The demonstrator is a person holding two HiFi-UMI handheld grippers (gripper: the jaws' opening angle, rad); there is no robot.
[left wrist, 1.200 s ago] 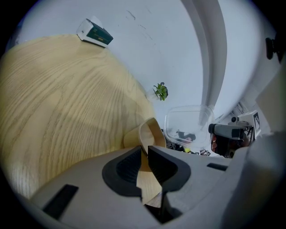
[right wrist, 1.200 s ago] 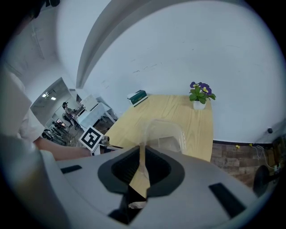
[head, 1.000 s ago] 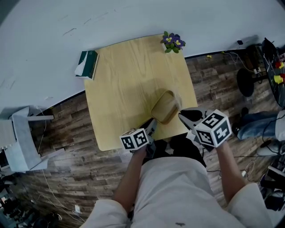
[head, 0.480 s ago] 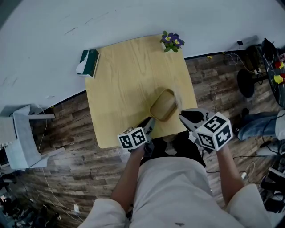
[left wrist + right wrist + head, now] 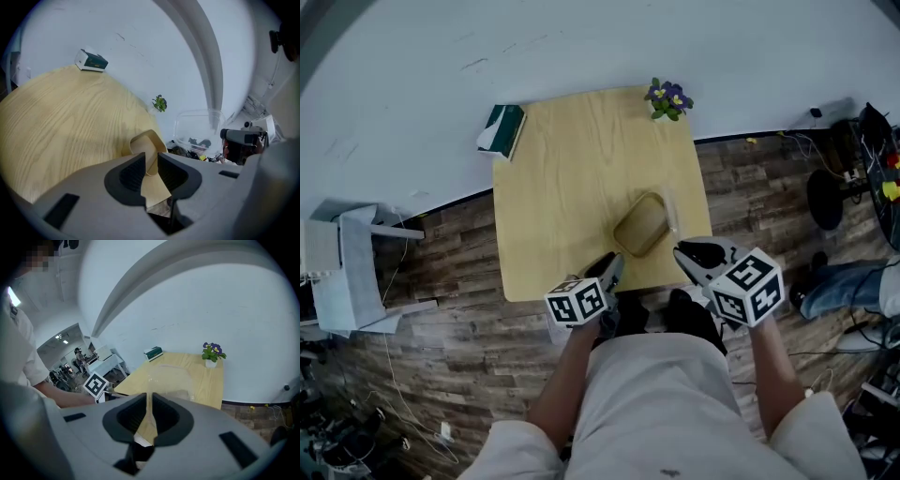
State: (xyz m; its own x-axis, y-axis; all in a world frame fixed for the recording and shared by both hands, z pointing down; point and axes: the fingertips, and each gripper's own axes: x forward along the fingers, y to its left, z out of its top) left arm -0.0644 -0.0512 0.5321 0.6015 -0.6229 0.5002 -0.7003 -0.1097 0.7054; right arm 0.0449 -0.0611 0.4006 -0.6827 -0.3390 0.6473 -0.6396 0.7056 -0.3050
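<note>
1. The rim of a tan, rounded-rectangular wooden lid (image 5: 146,146) is clamped between the narrow jaws of the left gripper (image 5: 150,164).
2. The thin wall of a clear plastic container (image 5: 172,380) is pinched by the right gripper (image 5: 149,412).
3. Both are held just beside each other over the near right part of a light wooden table (image 5: 562,187).
4. A green tissue box (image 5: 502,130) and a purple-flowered potted plant (image 5: 667,98) are seen at the far corners.

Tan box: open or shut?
Open: the clear lid stands raised off the tan box, pinched in the right tool; the left tool grips the box rim.
</note>
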